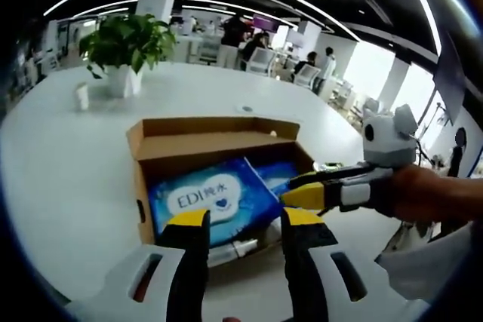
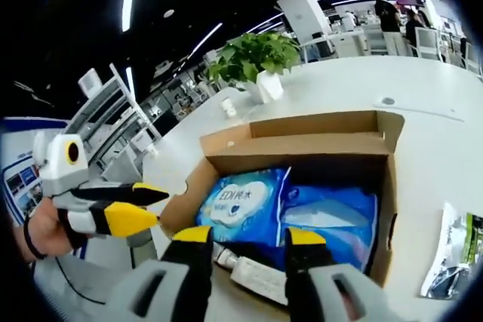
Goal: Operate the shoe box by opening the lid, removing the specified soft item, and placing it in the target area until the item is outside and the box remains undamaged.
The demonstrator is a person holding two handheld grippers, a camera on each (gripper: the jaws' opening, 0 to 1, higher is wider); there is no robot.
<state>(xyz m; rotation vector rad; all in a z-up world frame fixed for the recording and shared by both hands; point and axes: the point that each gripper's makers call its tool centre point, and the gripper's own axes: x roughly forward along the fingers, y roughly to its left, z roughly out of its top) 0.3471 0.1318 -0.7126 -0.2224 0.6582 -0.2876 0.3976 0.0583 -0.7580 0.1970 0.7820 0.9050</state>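
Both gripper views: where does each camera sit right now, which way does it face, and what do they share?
Left gripper view: rides the left gripper, looking over the open shoe box; the right gripper and the person's hand enter from the right.
Right gripper view: rides the right gripper, facing the box from its other side; the left gripper enters from the left.
Shared: box, blue wipes pack, potted plant, white table.

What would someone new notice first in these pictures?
The open cardboard shoe box on the white table, with a blue wet-wipe pack lying inside among other blue packets. Both yellow-tipped grippers are open: the left gripper at the box's near edge, the right gripper at its right side. A potted plant stands behind.
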